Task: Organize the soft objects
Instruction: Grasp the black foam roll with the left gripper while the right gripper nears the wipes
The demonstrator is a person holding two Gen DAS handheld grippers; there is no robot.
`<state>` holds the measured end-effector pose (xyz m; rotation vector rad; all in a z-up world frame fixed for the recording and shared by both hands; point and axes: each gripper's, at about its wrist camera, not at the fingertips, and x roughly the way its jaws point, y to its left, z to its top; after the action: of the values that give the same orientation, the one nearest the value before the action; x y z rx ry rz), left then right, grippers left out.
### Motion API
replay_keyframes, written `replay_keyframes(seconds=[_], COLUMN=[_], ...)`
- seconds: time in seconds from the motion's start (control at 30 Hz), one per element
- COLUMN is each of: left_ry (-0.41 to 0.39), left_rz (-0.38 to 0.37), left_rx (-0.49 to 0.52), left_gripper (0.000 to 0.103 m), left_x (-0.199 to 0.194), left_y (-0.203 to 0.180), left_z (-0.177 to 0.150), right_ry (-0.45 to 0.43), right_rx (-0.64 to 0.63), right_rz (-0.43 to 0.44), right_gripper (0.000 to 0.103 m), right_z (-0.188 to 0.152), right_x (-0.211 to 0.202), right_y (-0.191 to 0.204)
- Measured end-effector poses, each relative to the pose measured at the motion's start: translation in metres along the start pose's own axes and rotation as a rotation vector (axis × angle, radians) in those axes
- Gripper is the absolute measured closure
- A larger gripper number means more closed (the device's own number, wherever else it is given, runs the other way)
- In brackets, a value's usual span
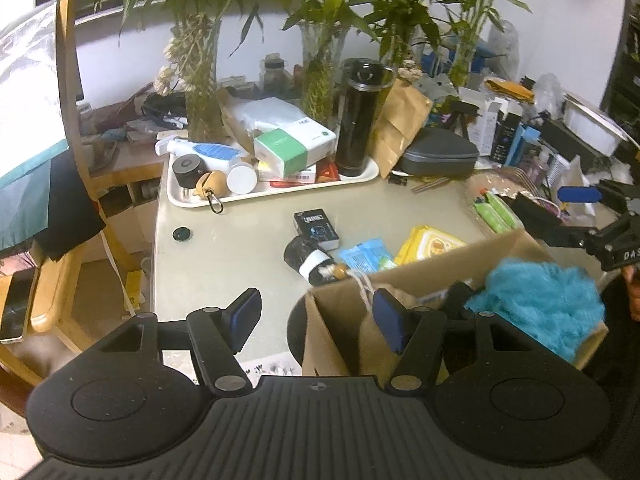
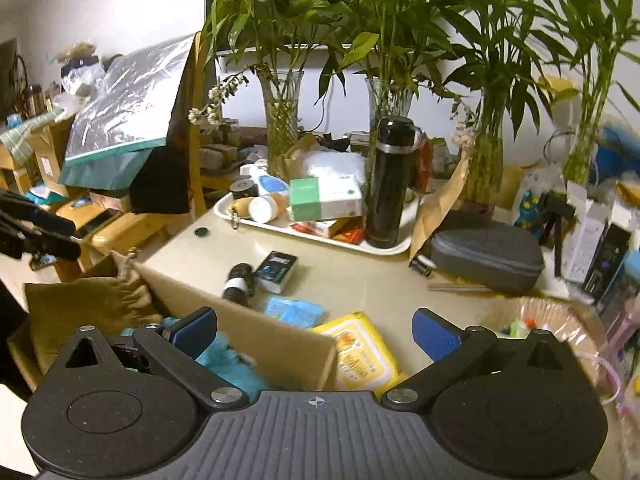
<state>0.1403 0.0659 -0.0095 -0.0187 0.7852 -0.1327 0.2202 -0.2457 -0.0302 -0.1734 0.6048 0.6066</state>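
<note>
The cardboard box at the bench's near edge serves as landmark. Inside it lies a blue mesh puff, beside a tan cloth pouch. Both tools hang over the box with jaws spread and nothing between them: the left hand-held gripper above its left wall, the right hand-held gripper above its right wall. Judging by this, one deposit is done. Just beyond the box wait the yellow wipes pack and blue wipes packet; the next move probably calls for reaching there.
</note>
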Motion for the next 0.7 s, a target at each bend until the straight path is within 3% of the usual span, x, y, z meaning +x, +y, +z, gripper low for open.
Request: replay_keyframes(seconds=[0.13, 0.47, 0.7], left_ry=[0.010, 0.090, 0.132], left_rz=[-0.007, 0.023, 0.033], left_rx=[-0.023, 0.027, -0.005], left_gripper=[0.042, 0.042, 0.042], left_x=[0.012, 0.060, 0.097], left_y=[0.010, 0.029, 0.044], left_z=[0.010, 0.033, 0.047], right_ry=[-0.007, -0.003, 0.006], right_rx=[0.015, 0.080, 0.105], right_rz=[-0.001, -0.035, -0.068], right_gripper=[0.000, 0.000, 0.000], right_z=[0.006, 0.011, 0.006], right_x=[0.013, 0.063, 0.085], right_y=[-0.014, -0.063, -0.085])
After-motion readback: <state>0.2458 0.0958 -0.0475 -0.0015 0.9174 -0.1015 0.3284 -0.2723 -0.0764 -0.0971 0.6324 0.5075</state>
